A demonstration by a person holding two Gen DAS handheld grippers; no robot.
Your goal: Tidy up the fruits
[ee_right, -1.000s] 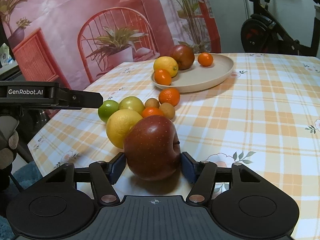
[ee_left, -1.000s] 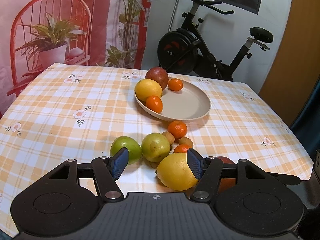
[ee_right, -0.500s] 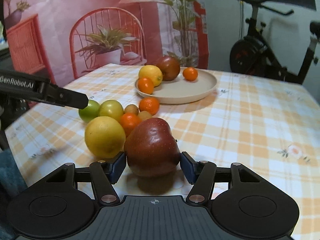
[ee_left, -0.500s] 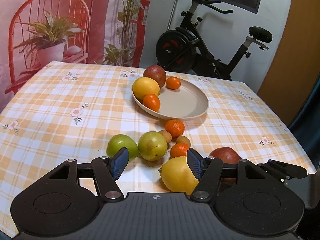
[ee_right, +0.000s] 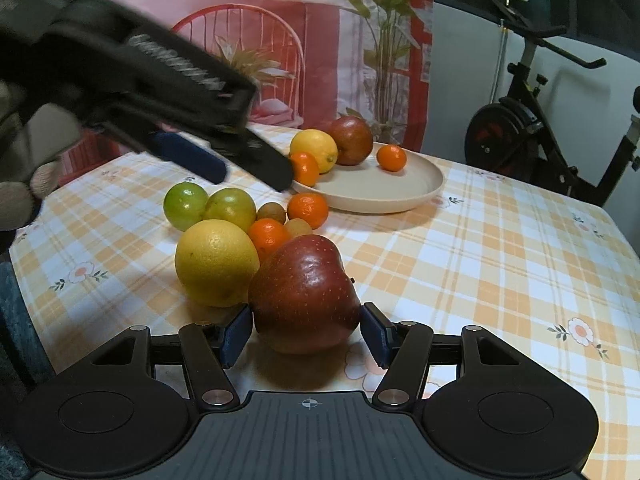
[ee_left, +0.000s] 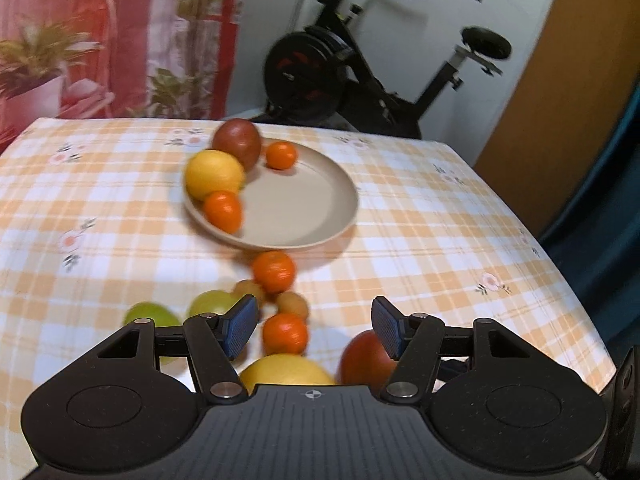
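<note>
Right wrist: fingers clamp red apple; left fingers closing, empty; plate holds four fruits.

The left claw is motion-blurred, its body lettering unreadable.

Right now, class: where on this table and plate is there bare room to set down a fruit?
Free: the plate's right half beyond the small orange, and the tablecloth right of the red apple. Crowded: the loose fruit cluster left of the apple.

Beside the plate: two apples, two lemons, four tangerines, two green fruits, two small brown fruits
</note>
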